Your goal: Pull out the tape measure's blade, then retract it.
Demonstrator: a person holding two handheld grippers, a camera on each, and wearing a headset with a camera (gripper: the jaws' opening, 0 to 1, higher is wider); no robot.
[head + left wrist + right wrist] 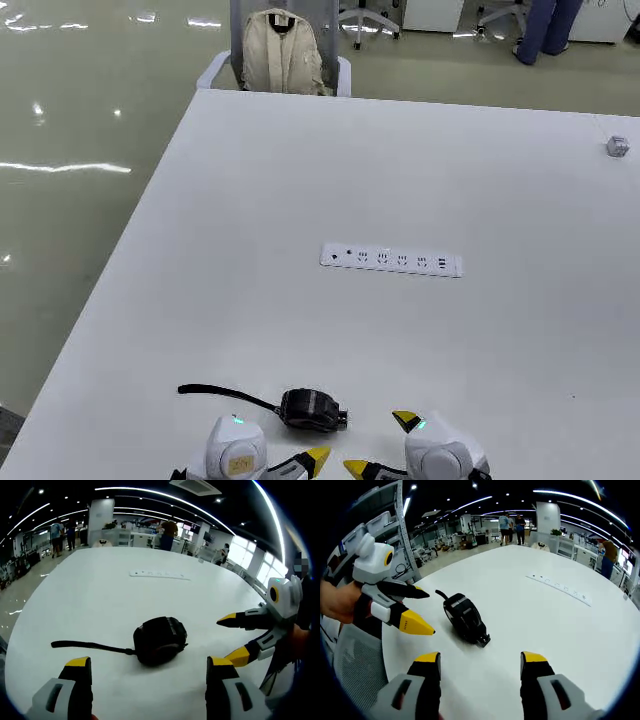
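Both your left tongs [148, 664] and right tongs [480, 657] are spread; the tape measure [312, 409] lies on the tabletop [400, 170] between them, its strap [225, 393] trailing toward nine o'clock.

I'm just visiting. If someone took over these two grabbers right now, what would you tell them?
Left gripper: open, near the tape measure, not touching.
Right gripper: open, also clear of it.
Tape measure lies on the table, strap trailing, blade tip at the case.
Done: nothing yet. Left: grip it, pull the blade out, retract it.
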